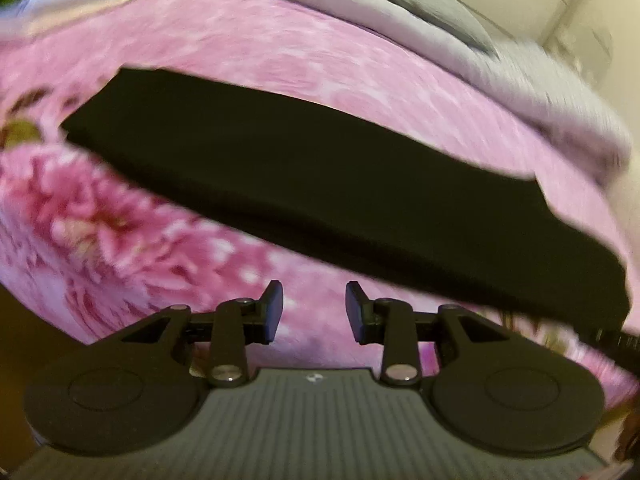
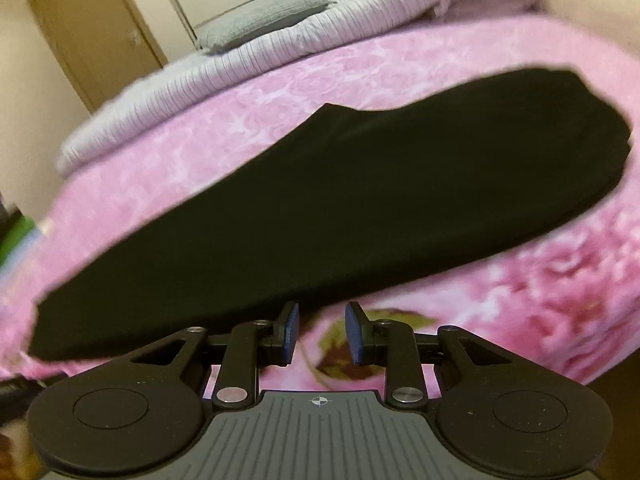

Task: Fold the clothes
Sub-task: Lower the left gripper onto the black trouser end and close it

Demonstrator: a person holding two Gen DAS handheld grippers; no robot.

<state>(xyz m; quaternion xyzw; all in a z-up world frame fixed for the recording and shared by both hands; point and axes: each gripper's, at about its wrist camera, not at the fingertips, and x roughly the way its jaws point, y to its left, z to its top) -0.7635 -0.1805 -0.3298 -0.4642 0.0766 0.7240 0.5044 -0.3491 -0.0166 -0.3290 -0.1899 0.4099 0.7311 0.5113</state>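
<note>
Pink floral bedspread [image 1: 280, 52] carries one folded black garment [image 1: 320, 184].

A bed [image 2: 280, 92] spread with a pink floral blanket [image 1: 280, 60], a pale ribbed cover [image 2: 224, 68] and grey pillow [image 2: 260, 20], beside a wooden door [image 2: 92, 36] and cream walls [image 2: 24, 92].
</note>
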